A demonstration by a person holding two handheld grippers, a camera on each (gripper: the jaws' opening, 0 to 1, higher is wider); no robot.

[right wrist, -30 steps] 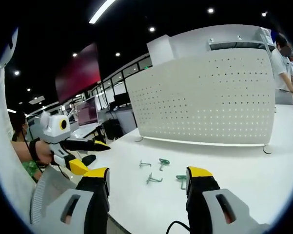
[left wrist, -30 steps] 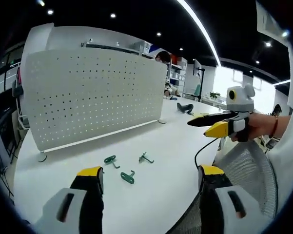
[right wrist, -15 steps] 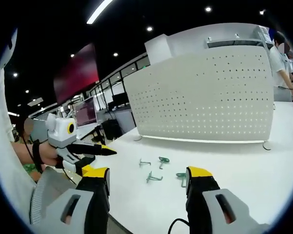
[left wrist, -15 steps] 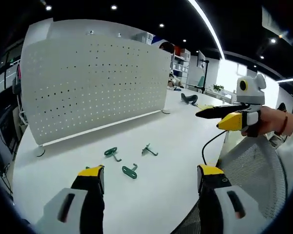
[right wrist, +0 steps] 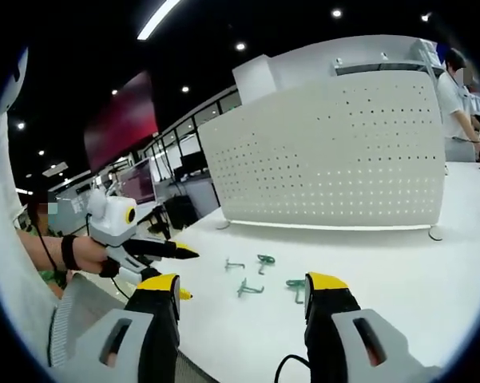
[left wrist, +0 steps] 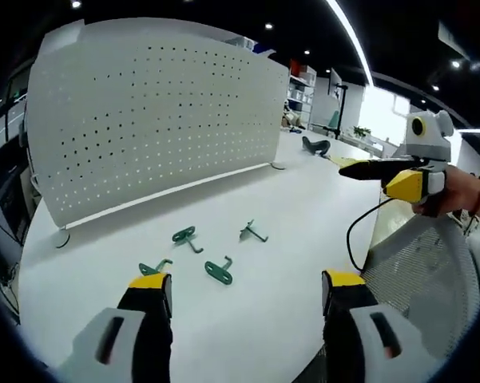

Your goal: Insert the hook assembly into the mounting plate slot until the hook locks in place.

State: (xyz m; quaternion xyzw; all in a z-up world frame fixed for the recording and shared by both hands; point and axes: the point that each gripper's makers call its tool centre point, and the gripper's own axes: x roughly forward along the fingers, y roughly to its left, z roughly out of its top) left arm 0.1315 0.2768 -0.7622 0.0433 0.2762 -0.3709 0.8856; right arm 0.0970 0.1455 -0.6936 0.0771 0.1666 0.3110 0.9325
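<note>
**Reaching for the hooks — nothing picked yet**

Hovering over the white table (left wrist: 303,207), the left gripper (left wrist: 243,287) stands with jaws wide apart and nothing between them. Right gripper (right wrist: 240,291) likewise — jaws spread, empty. In the left gripper view the right one shows off to the side, held in a hand (left wrist: 463,195), well apart from the hooks.

Step in hand, as I judge it: the approach, before any grasp. No hook is lifted and none sits in the perforated mounting plate (left wrist: 160,112), which stands upright on small feet along the far side of the table.

Four green hooks lie loose on the table between the grippers and the plate:
- nearest hook (left wrist: 219,271) — flat base end toward the camera, shank running away and to the right
- left hook (left wrist: 154,267), just beyond the left jaw tip, long axis roughly across the view
- middle hook (left wrist: 184,236) — base up-left, shank angling down-right
- far hook (left wrist: 253,232), darker, shank pointing right

All lie flat, near one another but apart.

Next move probably calls for lowering one gripper over a single hook, jaws across its shank, then turning it so its prongs face the plate's holes. Prong detail is too small to read.
</note>
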